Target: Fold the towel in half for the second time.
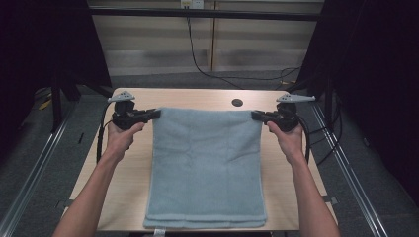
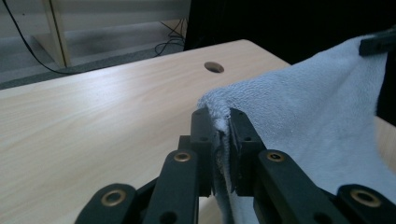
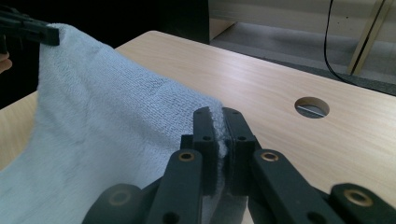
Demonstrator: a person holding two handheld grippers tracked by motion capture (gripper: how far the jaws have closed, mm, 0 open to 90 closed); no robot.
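A light blue towel hangs stretched between both grippers, its far edge lifted off the wooden table and its near edge lying at the table's front, folded in layers. My left gripper is shut on the towel's far left corner. My right gripper is shut on the far right corner. In the left gripper view the towel runs off to the right gripper's tip. In the right gripper view the towel runs off to the left gripper's tip.
A round cable hole sits in the table just beyond the towel's far edge; it also shows as a hole and a hole. Black cables trail on the floor behind. Metal rails flank the table.
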